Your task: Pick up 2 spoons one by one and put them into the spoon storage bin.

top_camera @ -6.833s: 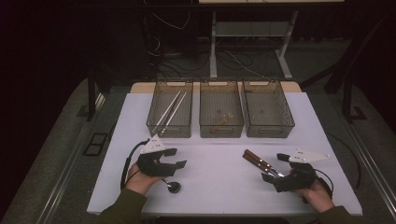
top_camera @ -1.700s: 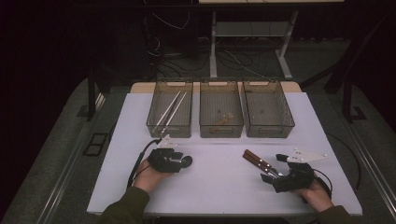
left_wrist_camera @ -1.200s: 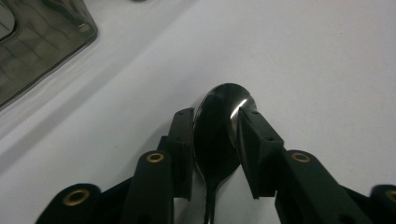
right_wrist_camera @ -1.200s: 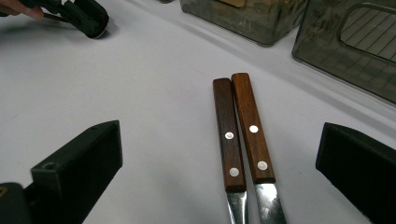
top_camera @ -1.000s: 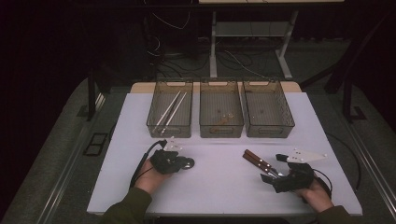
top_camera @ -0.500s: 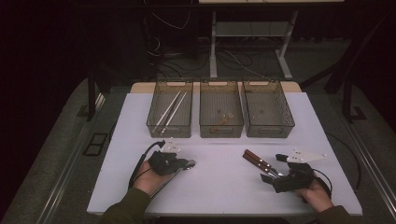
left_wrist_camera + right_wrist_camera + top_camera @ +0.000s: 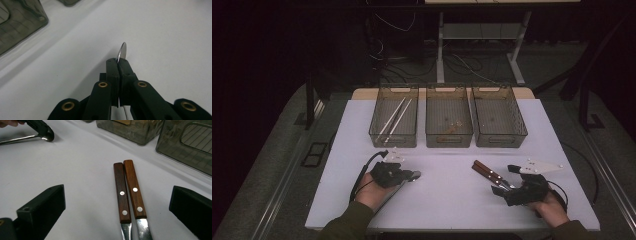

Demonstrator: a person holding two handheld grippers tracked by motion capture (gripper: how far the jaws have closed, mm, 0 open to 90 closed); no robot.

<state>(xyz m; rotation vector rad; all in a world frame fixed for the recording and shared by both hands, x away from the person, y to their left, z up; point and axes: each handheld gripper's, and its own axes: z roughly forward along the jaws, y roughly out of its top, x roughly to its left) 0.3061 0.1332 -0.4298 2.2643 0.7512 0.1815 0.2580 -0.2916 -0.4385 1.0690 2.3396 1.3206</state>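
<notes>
Progress: early, by my reading; two metal sticks (image 7: 395,116) lie in the left bin (image 7: 394,89), small bits sit in the middle bin (image 7: 449,90), and a spoon (image 7: 122,51) and two knives (image 7: 128,190) are not yet binned.
Left tongs (image 7: 411,175): jaws pinched tight on the spoon, low over the white table (image 7: 447,210), front left.
Right tongs (image 7: 508,185): jaws wide apart, gripping nothing.
Knives: side by side on the table, wooden handles between the open right jaws, untouched, blades toward the hand.

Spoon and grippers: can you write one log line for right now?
left gripper: just closed, shut on spoon | right gripper: open, two wooden-handled knives between jaws, ungripped | table
</notes>
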